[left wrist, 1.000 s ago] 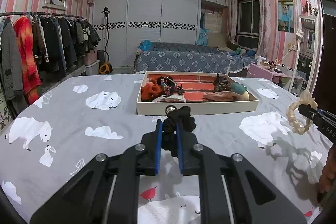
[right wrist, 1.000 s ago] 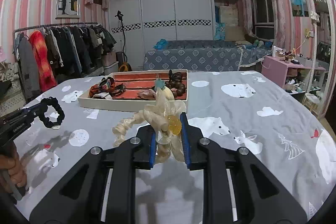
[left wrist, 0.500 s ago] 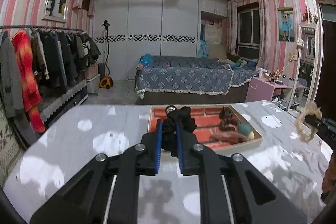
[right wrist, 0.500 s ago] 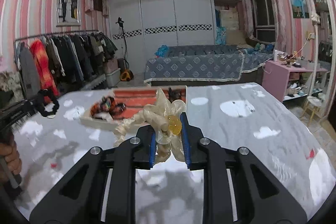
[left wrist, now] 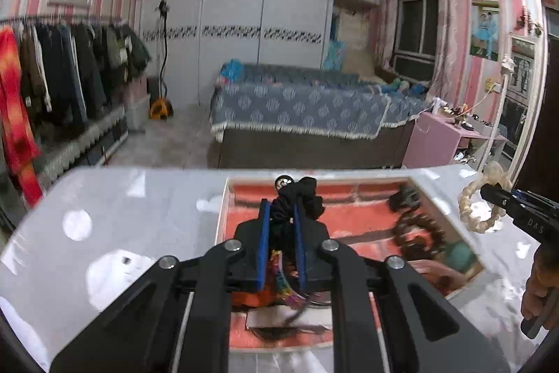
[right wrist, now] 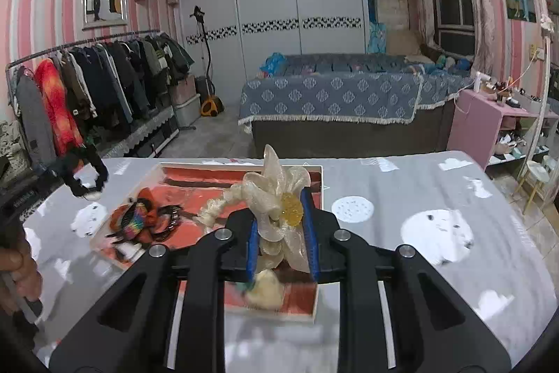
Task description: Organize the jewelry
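Note:
My left gripper (left wrist: 281, 208) is shut on a black scrunchie (left wrist: 300, 198) with a small metal charm, and hangs over the left part of the white-rimmed, red-lined tray (left wrist: 220, 219). My right gripper (right wrist: 279, 208) is shut on a cream organza hair tie (right wrist: 276, 184) with a yellow bead, above the tray's right part (right wrist: 319, 233). In the tray lie an orange scrunchie with a rainbow band (right wrist: 136, 219), dark bead bracelets (left wrist: 419, 229) and a teal piece (left wrist: 457, 254). Each view shows the other gripper at its edge: the right one with its cream loop (left wrist: 478, 208), the left one with its black loop (right wrist: 87, 177).
The tray rests on a grey cloth with white polar bears (right wrist: 436, 233). Beyond the table's far edge are a blue-covered bed (right wrist: 332, 93), a clothes rack (right wrist: 87, 76) on the left and a pink side table (right wrist: 489, 121) on the right. A hand (right wrist: 17, 268) grips the left handle.
Both grippers have moved forward from the near side of the table to above the tray, carrying their hair ties. The tray now lies directly beneath the fingers.

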`<move>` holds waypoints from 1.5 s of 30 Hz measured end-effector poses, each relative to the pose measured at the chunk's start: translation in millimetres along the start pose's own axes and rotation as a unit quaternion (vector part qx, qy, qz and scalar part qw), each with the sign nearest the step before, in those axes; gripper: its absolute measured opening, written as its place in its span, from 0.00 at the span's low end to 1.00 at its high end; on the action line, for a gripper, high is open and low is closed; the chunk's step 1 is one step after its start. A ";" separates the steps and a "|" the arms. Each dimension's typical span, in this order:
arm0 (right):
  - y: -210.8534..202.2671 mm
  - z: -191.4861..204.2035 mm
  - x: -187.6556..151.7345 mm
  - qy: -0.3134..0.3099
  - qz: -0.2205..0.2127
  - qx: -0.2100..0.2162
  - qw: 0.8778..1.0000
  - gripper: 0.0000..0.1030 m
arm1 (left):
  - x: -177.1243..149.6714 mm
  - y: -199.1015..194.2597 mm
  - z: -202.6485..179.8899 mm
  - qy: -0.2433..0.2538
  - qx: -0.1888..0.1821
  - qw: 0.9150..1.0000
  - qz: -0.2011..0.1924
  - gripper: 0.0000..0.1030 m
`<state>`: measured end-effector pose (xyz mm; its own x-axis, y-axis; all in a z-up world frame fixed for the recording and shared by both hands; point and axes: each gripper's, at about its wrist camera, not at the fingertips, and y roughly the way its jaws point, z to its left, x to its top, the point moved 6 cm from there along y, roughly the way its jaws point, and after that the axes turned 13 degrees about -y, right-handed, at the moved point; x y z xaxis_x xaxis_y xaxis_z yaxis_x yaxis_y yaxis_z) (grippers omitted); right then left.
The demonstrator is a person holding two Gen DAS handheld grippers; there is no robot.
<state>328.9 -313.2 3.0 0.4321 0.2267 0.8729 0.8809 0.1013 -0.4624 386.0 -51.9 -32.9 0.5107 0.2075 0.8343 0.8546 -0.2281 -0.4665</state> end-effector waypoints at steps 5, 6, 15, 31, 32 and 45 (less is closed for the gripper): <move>61.0 1.5 -17.4 -0.009 0.045 -0.002 0.999 0.22 | -20.6 31.2 2.9 0.014 0.003 0.999 0.030 0.13; 68.9 2.0 -20.3 -0.010 0.052 -0.001 0.999 0.22 | -22.3 33.3 1.3 0.015 0.001 0.999 0.034 0.13; 93.1 7.5 -30.7 -0.018 0.069 0.009 0.997 0.28 | -31.1 46.4 -7.2 0.026 -0.002 0.999 0.043 0.15; 19.5 8.5 2.0 -0.011 0.004 0.001 1.000 0.59 | -11.3 -16.7 -12.7 0.021 -0.013 1.000 0.003 0.75; 5.2 10.1 5.5 -0.015 -0.004 -0.005 1.000 0.66 | -10.6 -29.7 -15.0 0.033 -0.008 0.999 -0.009 0.79; -140.7 43.1 -57.9 -0.011 -0.061 -0.051 0.997 0.89 | -75.4 -162.2 12.4 0.054 0.054 0.995 -0.066 0.96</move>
<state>171.6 -298.8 10.8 0.3174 0.2400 0.9174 0.9420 0.0310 -0.3340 210.0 -18.7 -23.8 0.3856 0.1234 0.9144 0.9215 -0.1000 -0.3752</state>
